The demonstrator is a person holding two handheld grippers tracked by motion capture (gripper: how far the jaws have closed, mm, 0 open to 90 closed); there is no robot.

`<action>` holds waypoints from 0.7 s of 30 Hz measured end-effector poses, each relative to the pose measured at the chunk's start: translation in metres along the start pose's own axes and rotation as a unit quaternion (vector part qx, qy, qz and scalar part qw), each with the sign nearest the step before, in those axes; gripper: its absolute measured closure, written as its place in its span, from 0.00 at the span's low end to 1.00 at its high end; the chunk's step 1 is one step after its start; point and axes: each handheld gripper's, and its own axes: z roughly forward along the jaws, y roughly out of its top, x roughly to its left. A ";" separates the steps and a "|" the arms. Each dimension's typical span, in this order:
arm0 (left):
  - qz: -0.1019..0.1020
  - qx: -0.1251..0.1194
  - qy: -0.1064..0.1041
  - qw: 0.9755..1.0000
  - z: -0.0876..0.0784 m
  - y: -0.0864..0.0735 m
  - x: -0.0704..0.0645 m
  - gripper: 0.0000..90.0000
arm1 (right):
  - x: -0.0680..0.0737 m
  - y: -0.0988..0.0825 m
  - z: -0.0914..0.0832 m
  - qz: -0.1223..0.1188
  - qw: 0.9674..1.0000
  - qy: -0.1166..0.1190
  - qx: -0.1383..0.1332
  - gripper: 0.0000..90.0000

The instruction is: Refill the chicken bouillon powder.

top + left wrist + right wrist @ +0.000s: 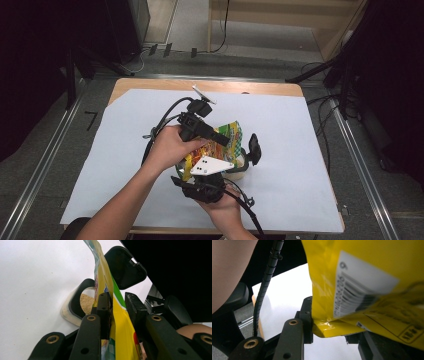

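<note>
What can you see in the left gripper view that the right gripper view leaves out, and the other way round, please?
The left gripper view alone gives the container with tan granules inside, its black hinged lid open behind, and the left gripper with the bag's edge between its jaws. The right gripper view alone gives the barcode label on the bag, a black cable, and the right gripper at the bag's folded bottom edge. Both share the yellow bag and the white table cover.
</note>
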 end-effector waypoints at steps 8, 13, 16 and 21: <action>0.011 0.000 0.011 1.000 -0.002 -0.001 -0.008 0.83 | 0.002 0.000 -0.001 0.000 1.000 0.002 -0.008 0.75; 0.008 0.000 0.009 1.000 -0.002 0.000 -0.007 0.84 | 0.002 0.000 -0.001 0.003 1.000 0.004 -0.007 0.75; 0.004 -0.002 0.007 1.000 -0.004 0.000 -0.004 0.84 | 0.002 0.002 -0.002 0.003 1.000 0.005 -0.007 0.75; 0.000 -0.003 0.005 1.000 -0.004 0.001 -0.001 0.84 | 0.002 0.003 -0.002 0.003 1.000 0.008 -0.002 0.75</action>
